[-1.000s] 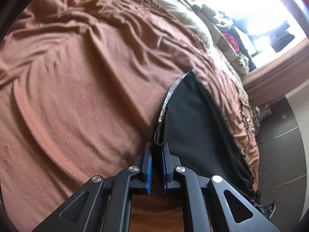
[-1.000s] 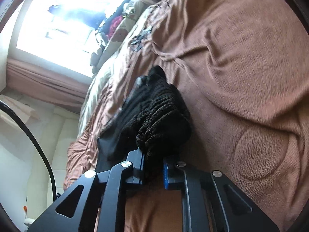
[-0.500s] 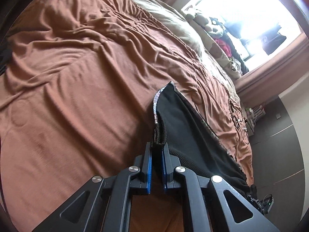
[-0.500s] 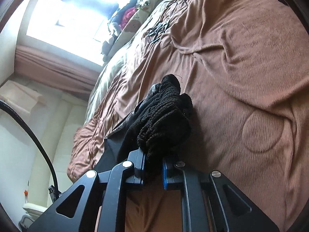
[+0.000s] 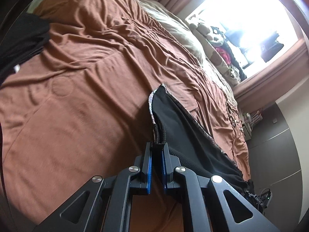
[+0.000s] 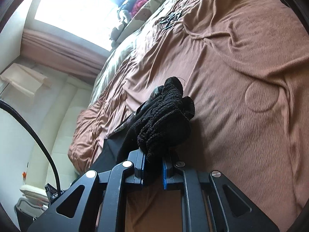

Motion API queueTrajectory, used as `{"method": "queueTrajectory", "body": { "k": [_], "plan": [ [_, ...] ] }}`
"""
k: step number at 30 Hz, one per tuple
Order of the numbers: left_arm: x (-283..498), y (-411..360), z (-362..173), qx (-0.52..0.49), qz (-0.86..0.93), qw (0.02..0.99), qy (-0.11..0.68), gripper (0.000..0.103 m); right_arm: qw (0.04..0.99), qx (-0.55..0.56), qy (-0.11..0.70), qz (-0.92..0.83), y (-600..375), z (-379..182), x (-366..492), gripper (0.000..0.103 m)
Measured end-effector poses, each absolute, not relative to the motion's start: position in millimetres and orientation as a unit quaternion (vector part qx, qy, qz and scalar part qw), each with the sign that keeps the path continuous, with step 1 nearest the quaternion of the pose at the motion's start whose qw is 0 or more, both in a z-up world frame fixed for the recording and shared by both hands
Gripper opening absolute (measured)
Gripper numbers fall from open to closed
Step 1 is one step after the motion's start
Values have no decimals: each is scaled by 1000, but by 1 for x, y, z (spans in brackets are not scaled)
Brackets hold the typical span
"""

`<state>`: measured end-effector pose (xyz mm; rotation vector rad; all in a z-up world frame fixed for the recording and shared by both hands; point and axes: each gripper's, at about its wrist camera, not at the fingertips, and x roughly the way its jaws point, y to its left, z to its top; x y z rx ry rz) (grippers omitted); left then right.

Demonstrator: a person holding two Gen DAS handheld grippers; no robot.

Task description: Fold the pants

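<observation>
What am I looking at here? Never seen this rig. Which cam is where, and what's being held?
There is no robot arm. A person holds a two-finger gripper in each hand, and each gripper carries a fisheye camera looking forward along its fingers, so the black frames at the bottom of each picture are the grippers themselves.

The left wrist view shows the left gripper shut on a thin hem edge of the black pants. The right wrist view shows the right gripper shut on a thicker bunched wad of the same pants.

Beneath both is a bed with a wrinkled brown bedspread, and a bright window lies beyond it. Another dark garment lies at the far left of the left wrist view.
</observation>
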<state>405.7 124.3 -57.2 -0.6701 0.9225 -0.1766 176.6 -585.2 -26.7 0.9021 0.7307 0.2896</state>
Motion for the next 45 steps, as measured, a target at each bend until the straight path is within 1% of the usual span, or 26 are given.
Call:
{"method": "queueTrajectory", "body": {
  "k": [11, 18, 25, 28, 32, 33, 34, 35, 36, 37, 38, 39, 40, 42, 45],
  "plan": [
    [343, 150, -60, -328, -72, 840, 425, 9, 828, 402, 359, 155, -572, -24, 168, 10],
    [311, 164, -72, -339, -67, 835, 429, 9, 830, 391, 365, 156, -565, -23, 162, 10],
    [296, 172, -81, -352, -71, 828, 431, 9, 837, 370, 371, 156, -560, -21, 156, 10],
    [300, 173, -96, -347, -62, 823, 445, 9, 842, 349, 384, 147, -557, -27, 162, 11],
    [304, 174, -121, -353, -54, 804, 474, 10, 851, 307, 407, 122, -547, -26, 167, 17],
    [305, 174, -124, -351, -52, 803, 479, 10, 852, 298, 414, 119, -546, -25, 168, 23],
    [306, 174, -127, -348, -49, 800, 486, 10, 853, 289, 420, 114, -545, -24, 169, 25],
    [306, 174, -130, -348, -47, 796, 492, 11, 855, 280, 423, 109, -545, -22, 169, 33],
    [306, 175, -132, -348, -45, 794, 496, 15, 858, 271, 424, 104, -546, -18, 169, 42],
    [306, 177, -133, -341, -40, 795, 500, 22, 862, 262, 422, 100, -548, -14, 168, 46],
    [306, 178, -133, -335, -35, 797, 502, 26, 866, 256, 419, 99, -549, -9, 167, 53],
    [306, 181, -131, -329, -28, 800, 501, 37, 869, 249, 416, 96, -550, -4, 166, 56],
    [306, 185, -128, -324, -22, 805, 496, 46, 876, 238, 410, 86, -552, 3, 164, 57],
    [305, 189, -122, -316, -16, 813, 488, 54, 882, 231, 403, 79, -555, 12, 159, 57],
    [311, 189, -115, -303, -19, 821, 483, 54, 887, 233, 390, 80, -559, 23, 154, 57]
  ]
}}
